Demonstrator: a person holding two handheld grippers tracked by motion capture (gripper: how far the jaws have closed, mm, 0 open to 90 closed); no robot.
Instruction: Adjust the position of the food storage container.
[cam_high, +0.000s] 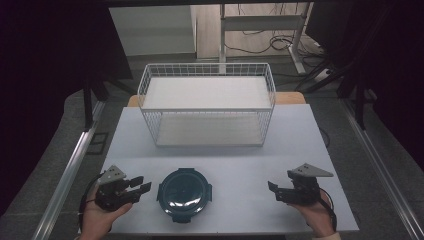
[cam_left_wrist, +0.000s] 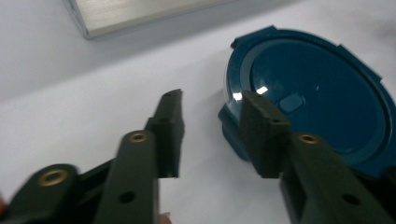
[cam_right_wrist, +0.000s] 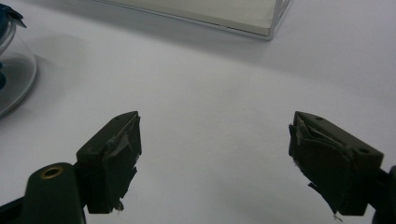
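High view. Lidded blue container (cam_high: 184, 194) at lower centre of frame, on white table (cam_high: 300, 135). Left gripper (cam_high: 142, 185) at lower left, held in a hand (cam_high: 100, 215), pointing right toward container, just beside its left rim, not touching. Jaws partly spread, nothing between them. Right gripper (cam_high: 273, 190) at lower right, in the other hand (cam_high: 317, 215), pointing left, well apart from container. Wire basket (cam_high: 206, 102) at upper centre, beyond container, standing on table.

Left gripper view. Two black jaws rising from bottom edge, a moderate gap between them, only bare table in the gap. Container (cam_left_wrist: 317, 98) at right half of frame, lid up, a raised tab at lid centre. Right-hand jaw tip overlapping container's near rim in the picture; contact cannot be told. Left-hand jaw over bare table. Basket's pale base edge (cam_left_wrist: 140, 16) at upper left.

Right gripper view. Jaws spread wide, one at lower left, one at lower right, pads worn and frayed. Bare table between them. Container's edge (cam_right_wrist: 11, 60) at far left of frame, clear wall under blue lid, well apart from jaws. Basket's base corner (cam_right_wrist: 224, 14) along top edge.
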